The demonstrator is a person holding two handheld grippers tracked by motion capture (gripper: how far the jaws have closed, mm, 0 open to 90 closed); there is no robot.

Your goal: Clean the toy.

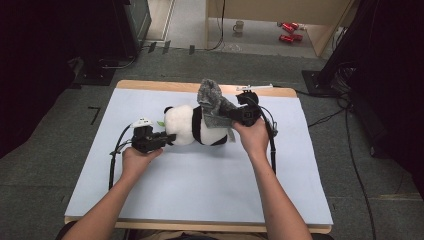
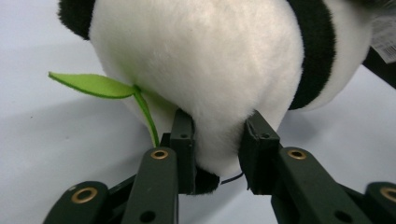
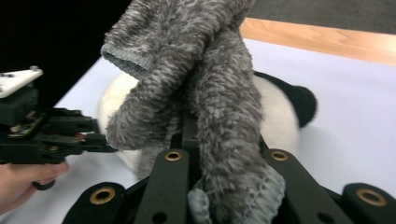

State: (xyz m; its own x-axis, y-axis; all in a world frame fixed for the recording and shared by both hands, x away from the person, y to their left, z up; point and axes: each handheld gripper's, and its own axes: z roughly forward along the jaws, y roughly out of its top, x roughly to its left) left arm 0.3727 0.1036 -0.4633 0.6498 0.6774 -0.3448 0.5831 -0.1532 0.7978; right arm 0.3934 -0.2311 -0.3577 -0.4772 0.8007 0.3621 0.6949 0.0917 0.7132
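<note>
Between the left claw (image 2: 217,154) jaws the plush panda (image 2: 201,60) is pinched; the grey sock (image 3: 205,102) is clamped by the right claw (image 3: 205,154), apparently next to be drawn over the panda.

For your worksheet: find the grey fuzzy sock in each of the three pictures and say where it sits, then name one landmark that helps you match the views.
High view: the grey sock rises above the panda's body, just above centre, at the right gripper.
Left gripper view: a pale grey scrap at the top right edge may be it; too little to tell.
Right gripper view: it fills the centre, pinched between the jaws.
Shared landmark: the plush panda.
</note>
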